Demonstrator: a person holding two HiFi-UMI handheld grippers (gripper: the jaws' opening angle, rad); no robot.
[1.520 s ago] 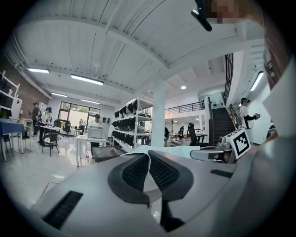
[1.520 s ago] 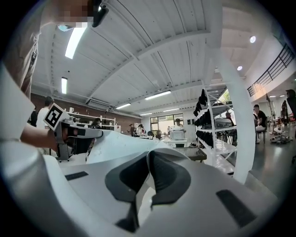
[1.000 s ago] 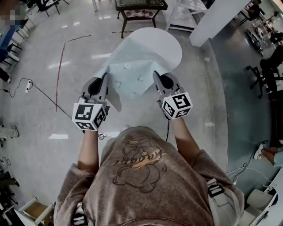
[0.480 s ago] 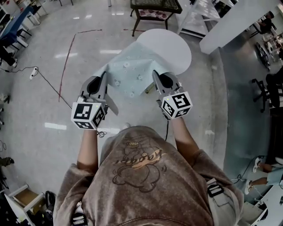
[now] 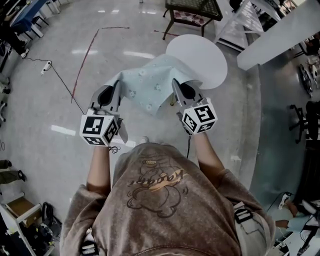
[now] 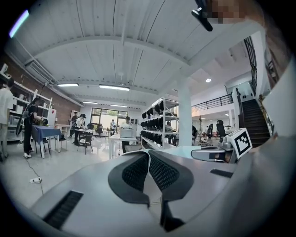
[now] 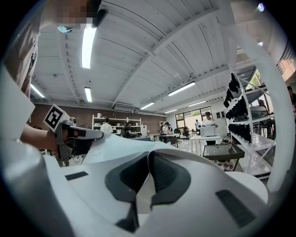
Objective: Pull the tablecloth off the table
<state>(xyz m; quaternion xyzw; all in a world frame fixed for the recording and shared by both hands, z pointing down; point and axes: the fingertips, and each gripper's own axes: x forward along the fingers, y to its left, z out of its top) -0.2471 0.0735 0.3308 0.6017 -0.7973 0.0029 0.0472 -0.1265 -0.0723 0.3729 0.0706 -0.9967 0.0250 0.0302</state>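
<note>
Glossy grey floor (image 5: pixel 40 110), crossed by a red line (image 5: pixel 85 55) and a thin cable (image 5: pixel 62 82). Dark bench (image 5: pixel 192 7) at the far edge, white racks (image 5: pixel 232 30) beside it. White ribbed ceiling (image 6: pixel 115 41) with strip lights (image 6: pixel 113 87). Brick wall (image 6: pixel 21 74) at left, tall shelves (image 6: pixel 155 120), white column (image 6: pixel 185 115), far windows (image 6: pixel 104 115), stairs (image 6: pixel 254 115) at right.

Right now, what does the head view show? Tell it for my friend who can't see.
From above, a person holds a pale blue tablecloth stretched between two grippers, the left gripper and the right gripper each shut on a near corner. Its far end lies on a round white table, which is mostly uncovered.
</note>
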